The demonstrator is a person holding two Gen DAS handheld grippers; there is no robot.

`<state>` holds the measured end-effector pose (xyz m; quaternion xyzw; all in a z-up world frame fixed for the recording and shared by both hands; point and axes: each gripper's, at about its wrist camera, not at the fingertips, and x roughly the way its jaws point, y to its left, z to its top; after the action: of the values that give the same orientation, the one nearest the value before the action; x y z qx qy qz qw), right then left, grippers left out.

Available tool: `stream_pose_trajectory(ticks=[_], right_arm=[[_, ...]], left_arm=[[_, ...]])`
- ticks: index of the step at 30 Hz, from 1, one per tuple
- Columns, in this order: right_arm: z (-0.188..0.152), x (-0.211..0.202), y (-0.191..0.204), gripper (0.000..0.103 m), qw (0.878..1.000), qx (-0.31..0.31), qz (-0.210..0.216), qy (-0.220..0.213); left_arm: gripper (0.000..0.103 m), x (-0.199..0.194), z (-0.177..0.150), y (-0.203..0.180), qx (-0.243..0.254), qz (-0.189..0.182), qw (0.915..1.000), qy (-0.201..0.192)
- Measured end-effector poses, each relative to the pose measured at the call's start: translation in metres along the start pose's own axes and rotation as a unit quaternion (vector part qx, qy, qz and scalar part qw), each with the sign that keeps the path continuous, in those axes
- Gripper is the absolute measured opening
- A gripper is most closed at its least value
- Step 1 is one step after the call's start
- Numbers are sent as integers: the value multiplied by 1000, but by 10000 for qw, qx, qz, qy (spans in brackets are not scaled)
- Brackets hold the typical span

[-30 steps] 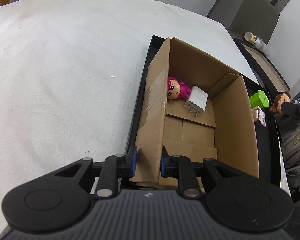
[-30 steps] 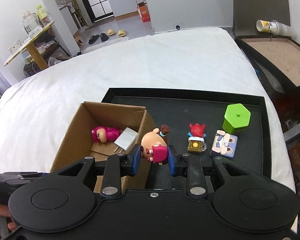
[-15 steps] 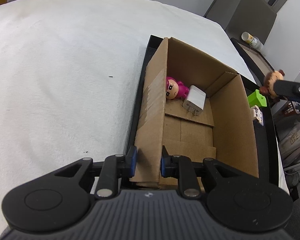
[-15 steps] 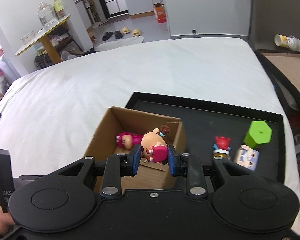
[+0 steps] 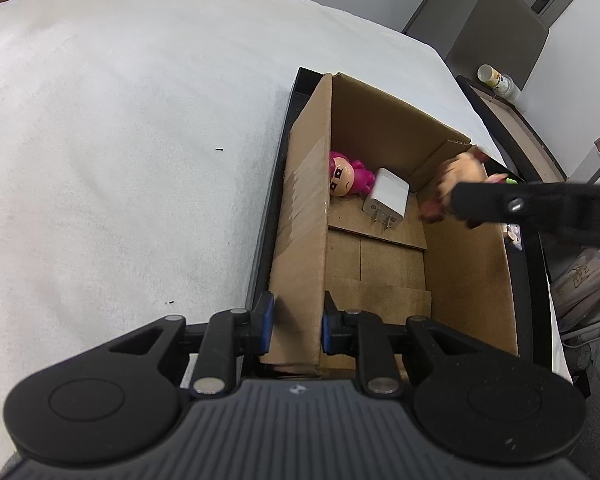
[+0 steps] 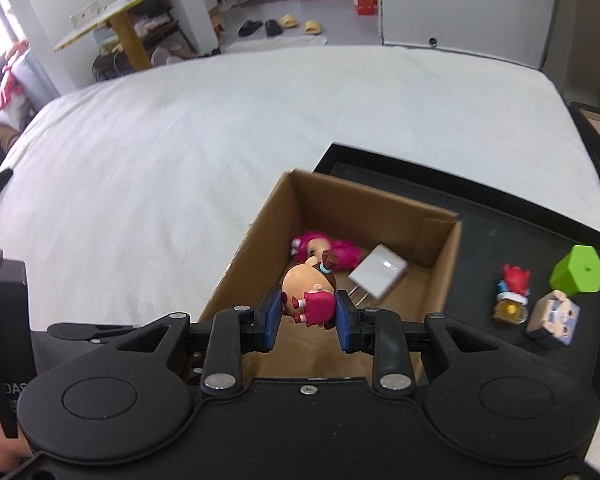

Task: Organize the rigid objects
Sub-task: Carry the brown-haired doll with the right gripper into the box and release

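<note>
An open cardboard box (image 5: pixel 380 128) stands on a black tray (image 6: pixel 500 216). Inside lie a pink doll (image 5: pixel 346 174) and a white charger (image 5: pixel 386 196); both also show in the right wrist view, doll (image 6: pixel 324 248) and charger (image 6: pixel 378 270). My left gripper (image 5: pixel 294 326) is shut on the box's near left wall. My right gripper (image 6: pixel 308 316) is shut on a small doll with a tan head and pink dress (image 6: pixel 310 294) and holds it above the box's inside. The held doll shows blurred in the left wrist view (image 5: pixel 456 178).
On the tray right of the box stand a green hexagonal block (image 6: pixel 578 270), a red figurine (image 6: pixel 512 294) and a square-headed figurine (image 6: pixel 554 318). The tray rests on a white cloth (image 6: pixel 180 140). Another box and a cup (image 5: pixel 494 78) sit beyond.
My right gripper has carried the held doll left from beside the box to over the box's inside. My left gripper has kept its hold on the box wall.
</note>
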<state>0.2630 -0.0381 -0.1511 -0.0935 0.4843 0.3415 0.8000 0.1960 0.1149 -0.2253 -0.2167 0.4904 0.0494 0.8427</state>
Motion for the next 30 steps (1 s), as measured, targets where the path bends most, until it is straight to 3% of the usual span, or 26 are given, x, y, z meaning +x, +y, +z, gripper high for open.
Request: stream_pose_trajectory(ticks=[16, 30], right_arm=[[-9, 55, 11, 28, 9983, 86, -33, 568], [-5, 89, 13, 29, 9970, 94, -70, 764]], left_arm=[[21, 0, 1, 6, -60, -91, 9999, 5], [21, 1, 1, 5, -97, -78, 9999, 27]])
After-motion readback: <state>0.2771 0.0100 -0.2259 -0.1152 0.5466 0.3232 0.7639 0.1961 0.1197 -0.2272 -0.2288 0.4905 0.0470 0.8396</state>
